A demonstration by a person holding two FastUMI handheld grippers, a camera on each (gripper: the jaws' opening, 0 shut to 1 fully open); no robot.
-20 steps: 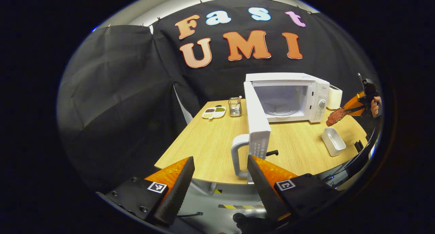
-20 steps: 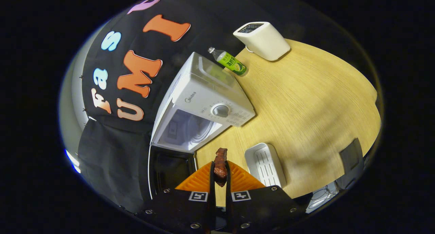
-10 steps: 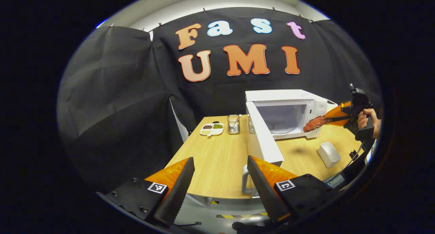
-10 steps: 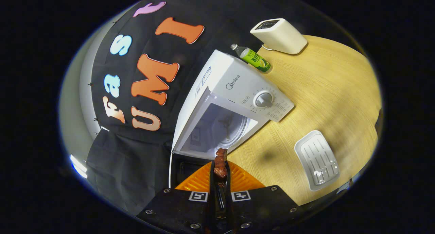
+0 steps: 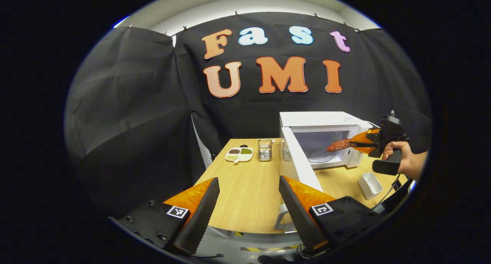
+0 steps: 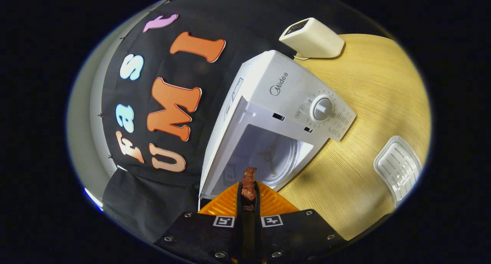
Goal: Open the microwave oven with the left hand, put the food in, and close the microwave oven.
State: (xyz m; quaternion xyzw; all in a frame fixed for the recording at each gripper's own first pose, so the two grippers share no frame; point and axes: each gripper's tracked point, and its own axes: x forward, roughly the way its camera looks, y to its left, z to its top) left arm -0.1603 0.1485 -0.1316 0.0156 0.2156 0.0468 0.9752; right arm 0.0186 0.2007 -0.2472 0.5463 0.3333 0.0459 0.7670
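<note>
A white microwave (image 5: 326, 120) (image 6: 291, 91) stands on the wooden table (image 5: 249, 183) with its door (image 5: 297, 162) swung wide toward me. In the right gripper view my right gripper (image 6: 248, 193) is shut on a reddish-brown piece of meat (image 6: 249, 181), right in front of the open cavity with its glass turntable (image 6: 278, 158). The left gripper view shows that gripper (image 5: 355, 144), held by a hand (image 5: 399, 158), with the meat (image 5: 339, 145) at the cavity's mouth. My left gripper (image 5: 247, 195) is open, back from the table's near edge, with nothing between its fingers.
A small white tray (image 5: 370, 185) (image 6: 399, 166) lies on the table right of the microwave. A cream toaster (image 6: 312, 37) stands behind it. At the table's far left sit a divided dish (image 5: 239, 154), a wire holder (image 5: 264, 150) and a glass jar (image 5: 285, 150).
My right gripper has carried the meat leftward and closer, from beside the control panel to the cavity's mouth. My left gripper has drawn back from the door handle and tilted upward, staying open.
</note>
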